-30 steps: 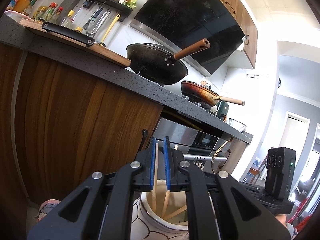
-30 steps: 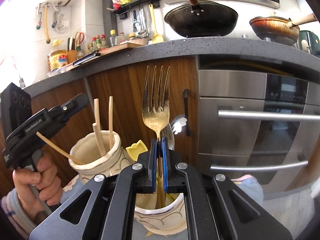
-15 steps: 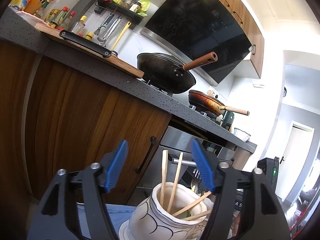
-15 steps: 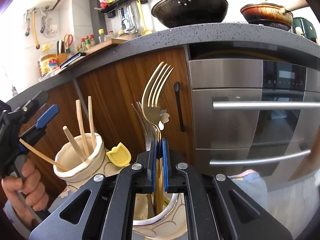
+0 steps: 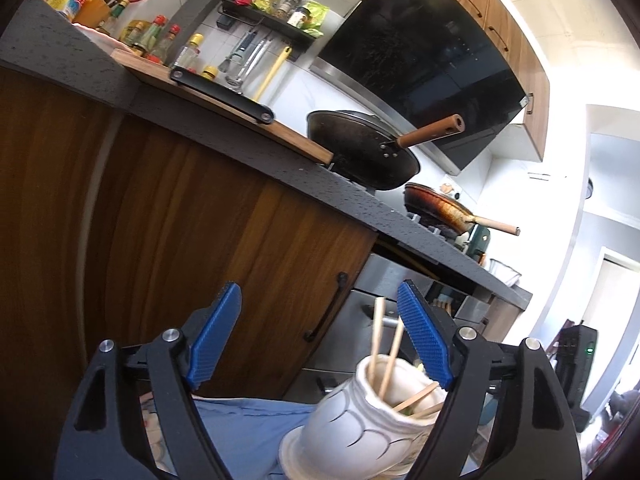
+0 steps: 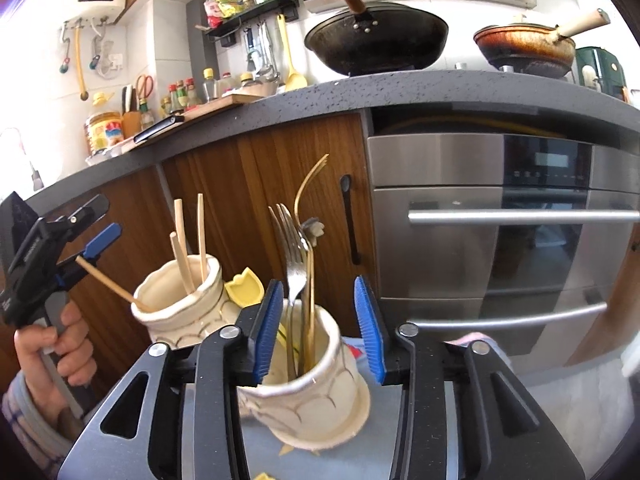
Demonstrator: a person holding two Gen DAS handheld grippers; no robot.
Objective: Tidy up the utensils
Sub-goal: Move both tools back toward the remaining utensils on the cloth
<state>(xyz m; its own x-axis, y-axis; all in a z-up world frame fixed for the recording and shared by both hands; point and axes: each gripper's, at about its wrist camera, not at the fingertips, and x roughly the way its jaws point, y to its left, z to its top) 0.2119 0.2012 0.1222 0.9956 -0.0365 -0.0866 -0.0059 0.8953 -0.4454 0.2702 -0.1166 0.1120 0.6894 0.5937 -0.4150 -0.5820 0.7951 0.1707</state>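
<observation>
Two cream ceramic holders stand on a blue cloth (image 5: 248,424). The left holder (image 6: 180,304) holds several wooden chopsticks (image 6: 182,240); it also shows in the left wrist view (image 5: 360,432). The right holder (image 6: 312,384) holds a gold fork (image 6: 308,264) and silver forks (image 6: 290,248), standing free. My right gripper (image 6: 318,320) is open around that holder's rim. My left gripper (image 5: 320,336) is open and empty, just left of the chopstick holder; it also shows in the right wrist view (image 6: 80,240).
A wooden cabinet front (image 6: 248,184) and a steel oven (image 6: 500,240) stand right behind the holders. Above is a dark counter (image 6: 360,88) with a wok (image 6: 376,40), a frying pan (image 6: 524,44) and a cutting board (image 5: 216,104). A yellow tulip-shaped piece (image 6: 244,290) sits between the holders.
My right gripper opened and let go of the gold fork, which now stands in the right holder. My left gripper had let go of a chopstick earlier and drew back to the left.
</observation>
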